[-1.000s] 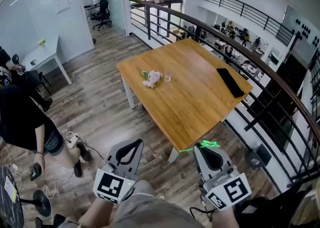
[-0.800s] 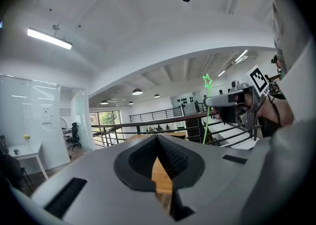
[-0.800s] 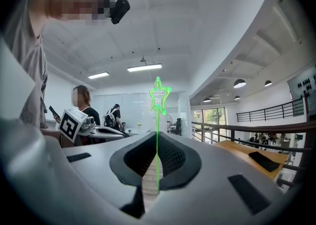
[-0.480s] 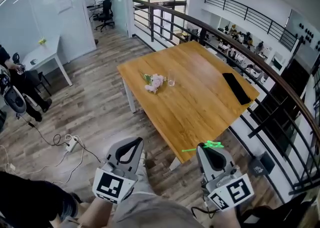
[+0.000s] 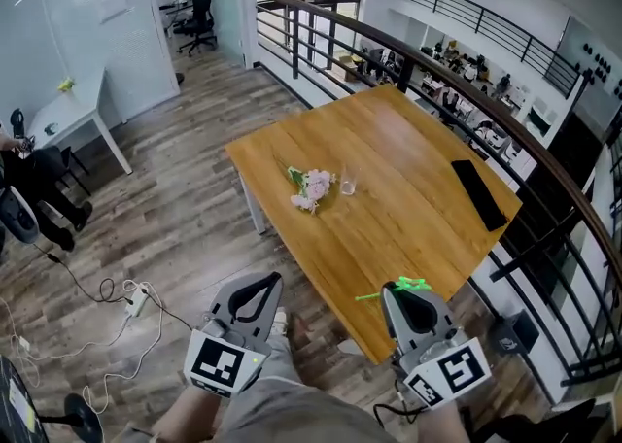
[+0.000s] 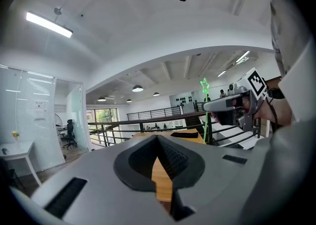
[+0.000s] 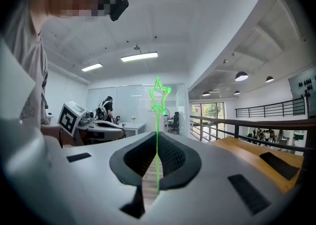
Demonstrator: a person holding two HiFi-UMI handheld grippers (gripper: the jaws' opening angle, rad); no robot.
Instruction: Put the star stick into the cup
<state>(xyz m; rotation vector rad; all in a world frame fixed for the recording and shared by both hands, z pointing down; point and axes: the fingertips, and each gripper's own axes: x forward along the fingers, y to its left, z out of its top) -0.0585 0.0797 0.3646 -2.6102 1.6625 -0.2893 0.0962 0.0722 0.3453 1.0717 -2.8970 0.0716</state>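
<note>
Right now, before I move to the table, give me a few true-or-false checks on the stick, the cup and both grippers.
1. The right gripper is shut on the star stick. True.
2. The star stick already stands in the cup. False: the cup is out on the table, apart from the stick.
3. The cup stands right beside the pink flowers. True.
4. The left gripper holds the cup. False: its jaws are together with nothing between them.

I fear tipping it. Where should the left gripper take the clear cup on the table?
Probably low on its side wall, from the person's side: the cup stands upright, the flowers lie close at its left, keeping the mouth free for the star stick.
</note>
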